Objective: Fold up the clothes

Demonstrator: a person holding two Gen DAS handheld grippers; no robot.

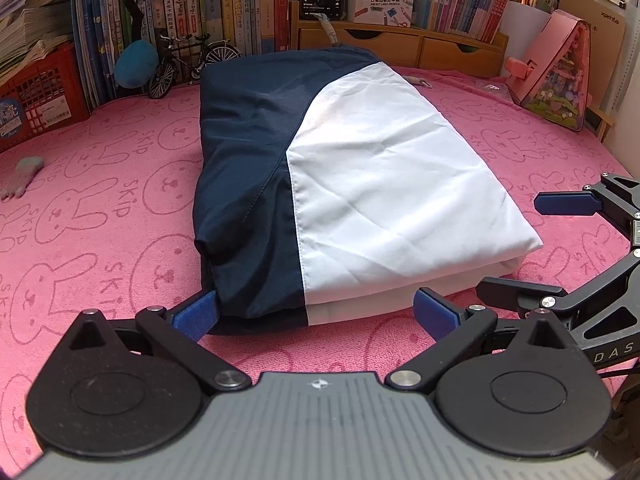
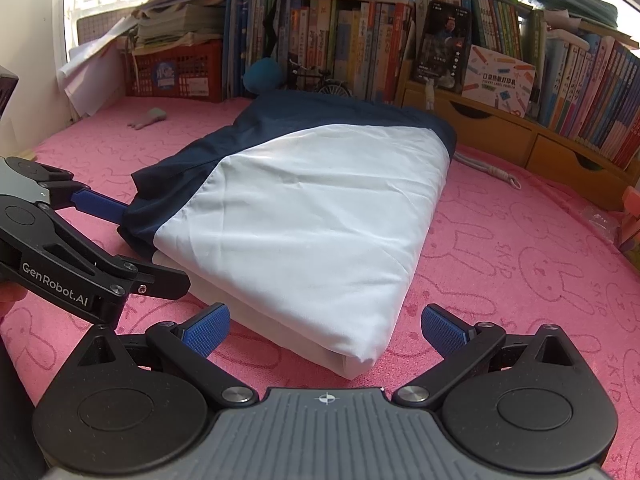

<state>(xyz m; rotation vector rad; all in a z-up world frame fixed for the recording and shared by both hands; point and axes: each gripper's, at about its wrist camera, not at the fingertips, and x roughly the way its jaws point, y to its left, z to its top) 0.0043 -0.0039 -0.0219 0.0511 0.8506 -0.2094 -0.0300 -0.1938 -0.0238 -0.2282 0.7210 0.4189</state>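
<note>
Folded navy-and-white garment [image 1: 340, 184] lies flat mid pink rabbit-print mat [image 1: 100, 208], a tidy rectangle, long axis running from the grippers back toward the bookshelf [image 1: 240, 4]; navy half left, white half right. Left gripper [image 1: 316, 314] low at garment's near edge, fingers spread wide, left pad [image 1: 196, 316] touching the navy corner. Right gripper [image 2: 326, 326] low at the near white corner, fingers apart, gripping nothing. Grey cord [image 2: 492, 170] beside garment's far right.

Our left gripper [image 1: 316, 314] and right gripper [image 2: 325, 326] look alike: matte black linkage arms with silver screws, blue textured finger pads [image 2: 208, 328], ribbed grey bodies bearing a compass mark. One side reads "GenRobot.AI".
</note>
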